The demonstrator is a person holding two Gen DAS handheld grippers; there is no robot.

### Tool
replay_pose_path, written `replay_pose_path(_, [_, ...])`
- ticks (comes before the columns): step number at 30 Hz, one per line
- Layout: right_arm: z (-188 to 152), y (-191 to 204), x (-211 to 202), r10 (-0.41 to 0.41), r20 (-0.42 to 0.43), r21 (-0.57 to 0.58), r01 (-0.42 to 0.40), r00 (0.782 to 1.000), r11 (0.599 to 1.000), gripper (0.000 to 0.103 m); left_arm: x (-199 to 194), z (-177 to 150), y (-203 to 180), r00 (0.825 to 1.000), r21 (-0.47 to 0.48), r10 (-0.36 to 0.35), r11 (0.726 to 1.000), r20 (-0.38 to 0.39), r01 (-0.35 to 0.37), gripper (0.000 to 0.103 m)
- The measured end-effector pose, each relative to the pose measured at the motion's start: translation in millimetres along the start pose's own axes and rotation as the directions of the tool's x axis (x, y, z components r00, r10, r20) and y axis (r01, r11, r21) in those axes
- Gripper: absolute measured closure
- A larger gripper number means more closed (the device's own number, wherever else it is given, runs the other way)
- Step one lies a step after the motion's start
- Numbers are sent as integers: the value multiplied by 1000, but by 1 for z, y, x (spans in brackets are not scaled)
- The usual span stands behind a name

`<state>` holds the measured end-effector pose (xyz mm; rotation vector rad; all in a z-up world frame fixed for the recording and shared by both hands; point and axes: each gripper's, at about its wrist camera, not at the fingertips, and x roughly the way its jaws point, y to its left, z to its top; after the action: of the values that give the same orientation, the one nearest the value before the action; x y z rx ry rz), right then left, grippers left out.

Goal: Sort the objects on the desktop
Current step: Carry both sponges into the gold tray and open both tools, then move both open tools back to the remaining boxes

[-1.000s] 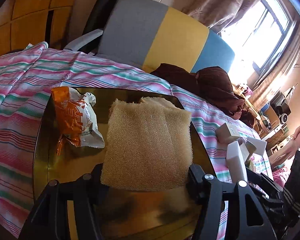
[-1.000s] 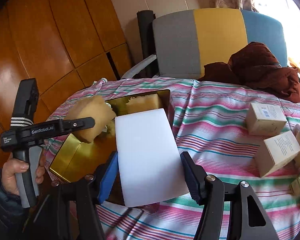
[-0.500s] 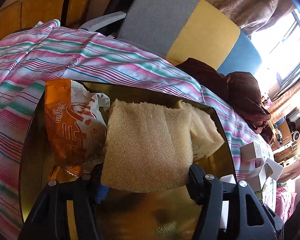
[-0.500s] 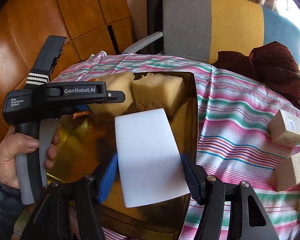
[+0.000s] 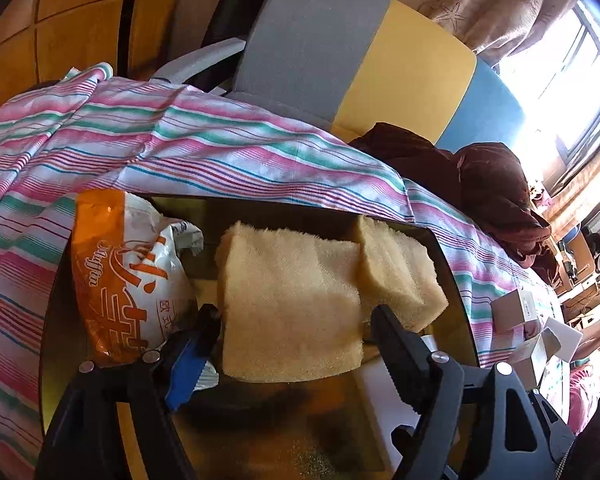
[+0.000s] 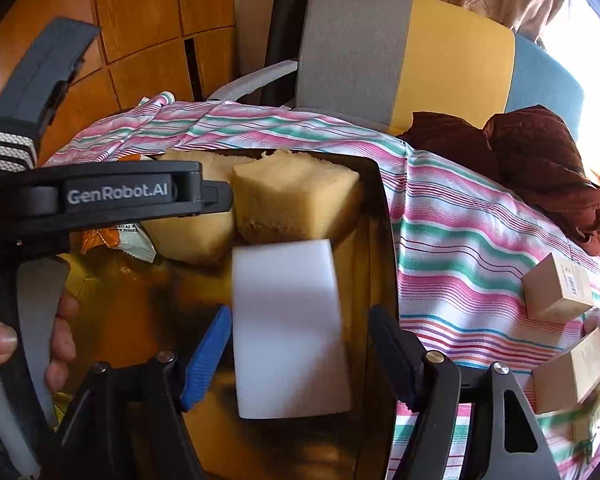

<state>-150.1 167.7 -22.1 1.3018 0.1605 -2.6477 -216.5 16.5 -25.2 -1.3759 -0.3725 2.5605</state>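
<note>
**A:** Striped pink-and-green tablecloth (image 5: 220,152) all round, with a shiny gold metal tray (image 6: 376,240) on it. What's between the jaws?

**B:** The right gripper (image 6: 300,320) is spread wider than the flat white foam block (image 6: 288,328), with clear space on its right side. The block lies on the tray floor, gripped by nothing. The left gripper (image 5: 294,320) brackets a coarse tan rectangular sponge (image 5: 292,304). The gaps there are slivers, so I can't tell whether it's pinched or loose.

**A:** And around them?

**B:** A second tan sponge (image 5: 396,272) butts against the first. An orange-and-white crinkly snack packet (image 5: 120,280) sits just left of it. Small brown cardboard boxes (image 6: 556,288) wait out on the cloth, well apart from the tray.

**A:** So what could go wrong?

**B:** I'd say dragging. If the left pads are touching that sponge, pulling back would tow it out, and it might nudge its neighbour too. The sponge is soft and will cling to the pads. The right fingers could also catch the white block or the tray's rim on the way out. And the two tools are close together, so they may knock each other.
</note>
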Motion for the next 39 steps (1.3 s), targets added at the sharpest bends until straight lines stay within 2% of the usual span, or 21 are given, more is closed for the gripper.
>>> replay_pose_path(7, [-7, -4, -10, 42, 24, 24, -43, 999, 999, 25, -15, 0, 11, 1000, -17, -15, 1000, 27, 16, 23])
replay_pose_path(10, [-15, -10, -23, 79, 71, 53, -82, 994, 995, 25, -30, -9, 10, 997, -2, -21, 1000, 68, 21, 23])
replay_pose_path(14, [-35, -28, -50, 109, 161, 107, -127, 981, 986, 23, -56, -24, 1, 990, 59, -61, 997, 127, 54, 23])
replay_pose_path(18, [-63, -60, -72, 85, 209, 192, -127, 974, 973, 22, -76, -42, -25, 980, 147, -147, 981, 135, 127, 23])
replay_pose_path(21, [-86, -87, -87, 30, 227, 259, -90, 973, 962, 21, -83, -57, -54, 970, 218, -222, 956, 103, 196, 23])
replay_pose_path(28, [-148, -158, -116, -163, 214, 404, 64, 963, 913, 20, -73, -93, -139, 955, 385, -296, 879, -21, 281, 23])
replay_pose_path(35, [-203, -223, -130, -264, 197, 546, 118, 944, 830, 20, -50, -126, -207, 953, 493, -275, 816, -128, 302, 23])
replay_pose_path(39, [-222, -244, -130, -273, 206, 591, 103, 940, 800, 20, -35, -139, -242, 967, 588, -212, 768, -138, 253, 23])
